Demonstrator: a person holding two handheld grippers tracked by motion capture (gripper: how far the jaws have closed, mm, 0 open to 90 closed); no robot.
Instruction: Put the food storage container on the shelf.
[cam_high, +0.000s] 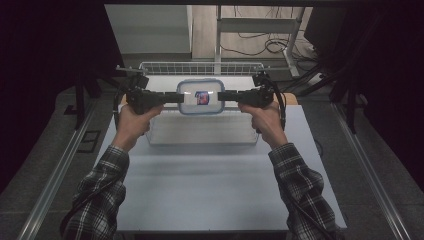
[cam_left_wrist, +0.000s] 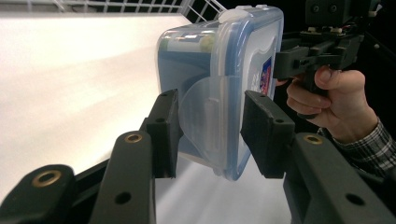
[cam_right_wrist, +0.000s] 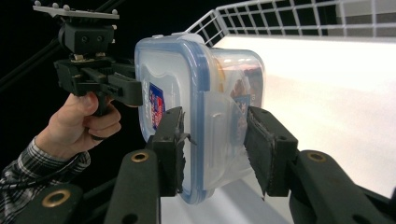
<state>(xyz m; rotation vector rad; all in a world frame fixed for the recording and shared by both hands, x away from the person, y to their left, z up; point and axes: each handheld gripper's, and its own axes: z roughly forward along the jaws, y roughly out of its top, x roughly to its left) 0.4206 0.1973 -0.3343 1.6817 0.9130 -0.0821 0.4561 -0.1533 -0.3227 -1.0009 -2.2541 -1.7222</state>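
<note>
The room is dim and black at both sides, with a soft pool of light on the table (cam_high: 210, 175) from above. Faint shadows of the forearms lie on it. In the claw views the table burns out white behind the box (cam_left_wrist: 219, 88), whose lid catches glare. The high view is grainy and soft.
</note>
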